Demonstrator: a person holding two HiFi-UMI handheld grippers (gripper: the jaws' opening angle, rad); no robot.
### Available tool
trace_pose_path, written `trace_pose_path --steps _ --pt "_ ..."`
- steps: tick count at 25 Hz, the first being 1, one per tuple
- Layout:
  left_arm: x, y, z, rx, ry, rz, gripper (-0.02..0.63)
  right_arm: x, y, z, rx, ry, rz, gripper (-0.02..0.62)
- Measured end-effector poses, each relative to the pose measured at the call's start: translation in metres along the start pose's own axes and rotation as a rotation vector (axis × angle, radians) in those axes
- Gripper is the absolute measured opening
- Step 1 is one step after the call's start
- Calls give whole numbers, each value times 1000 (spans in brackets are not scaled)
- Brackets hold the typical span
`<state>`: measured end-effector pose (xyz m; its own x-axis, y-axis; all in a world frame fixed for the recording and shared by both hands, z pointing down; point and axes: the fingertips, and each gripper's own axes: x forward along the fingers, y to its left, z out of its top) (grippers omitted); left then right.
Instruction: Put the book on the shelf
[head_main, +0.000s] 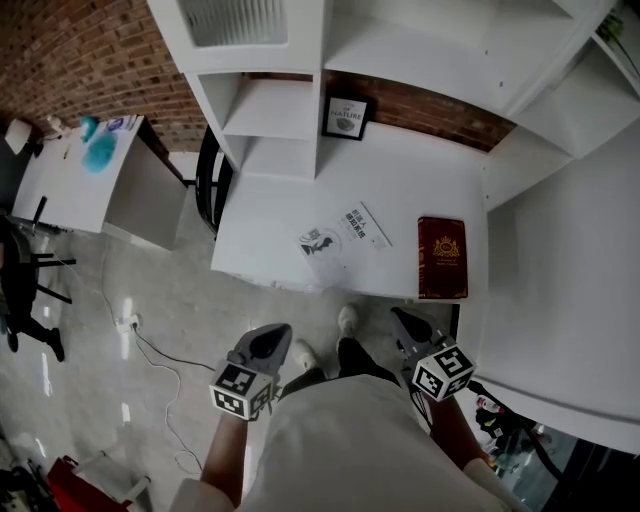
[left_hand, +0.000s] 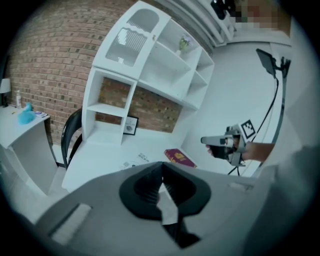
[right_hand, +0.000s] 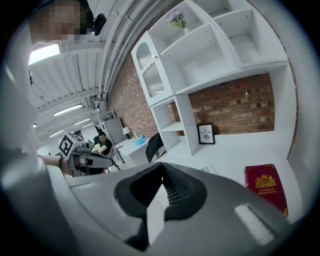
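A dark red book (head_main: 442, 257) with a gold crest lies flat on the white desk (head_main: 270, 230), near its right end; it also shows in the left gripper view (left_hand: 179, 157) and the right gripper view (right_hand: 266, 189). Above the desk rise white shelf compartments (head_main: 268, 110). My left gripper (head_main: 278, 336) is held in front of the desk edge, over the floor, shut and empty. The right gripper (head_main: 401, 319) hovers just short of the edge, below the red book, also shut with nothing in it. Neither touches the book.
A white booklet and a printed sheet (head_main: 340, 240) lie mid-desk. A framed picture (head_main: 347, 116) leans on the brick wall. A black chair (head_main: 207, 180) stands left of the desk, beside a side table (head_main: 75, 170). Cables (head_main: 150, 350) trail on the floor.
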<state>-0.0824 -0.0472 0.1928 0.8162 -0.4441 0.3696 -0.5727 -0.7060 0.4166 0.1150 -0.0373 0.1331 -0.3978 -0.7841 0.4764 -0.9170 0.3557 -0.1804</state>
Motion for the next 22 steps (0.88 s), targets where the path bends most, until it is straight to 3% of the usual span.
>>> trace_pose_path --steps 12,22 --pt "78 2 15 -74 6 86 8 60 -90 6 -40 113 123 2" --pt "139 28 -21 -217 104 198 8 133 -165 -13 -134 280 233 2"
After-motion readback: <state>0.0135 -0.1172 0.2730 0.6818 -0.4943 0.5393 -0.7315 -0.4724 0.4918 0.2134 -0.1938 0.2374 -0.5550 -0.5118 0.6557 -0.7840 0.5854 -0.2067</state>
